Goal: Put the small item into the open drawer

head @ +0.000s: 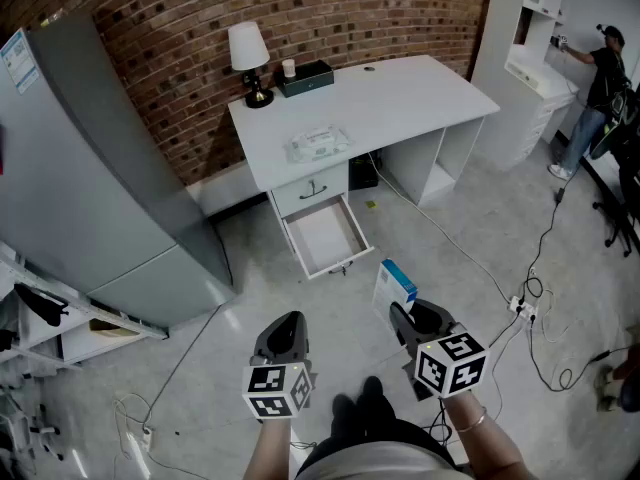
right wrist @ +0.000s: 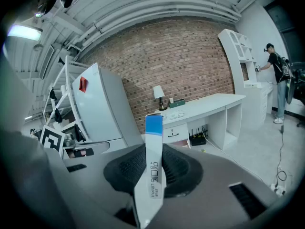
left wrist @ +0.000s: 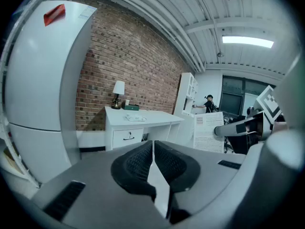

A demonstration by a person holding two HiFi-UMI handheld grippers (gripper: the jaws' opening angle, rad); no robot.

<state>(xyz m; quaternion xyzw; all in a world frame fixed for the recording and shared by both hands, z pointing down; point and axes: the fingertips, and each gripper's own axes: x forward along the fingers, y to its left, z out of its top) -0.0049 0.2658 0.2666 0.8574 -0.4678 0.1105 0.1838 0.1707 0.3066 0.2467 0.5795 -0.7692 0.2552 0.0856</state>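
Box [right wrist: 152, 178] stands clamped between pads of the right hand-held gripper [right wrist: 154, 152].

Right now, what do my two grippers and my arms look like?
Both the left gripper and the right gripper are grey, rounded shells with black ribbed pads. Each carries a white cube printed with black square markers. No sleeves show, and a thin bracelet circles the right wrist.

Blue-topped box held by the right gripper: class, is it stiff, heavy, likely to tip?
Probably stiff: the box shows flat faces between the fingers. Likely light, looking like thin card. Set on its narrow edge, it may well tip.
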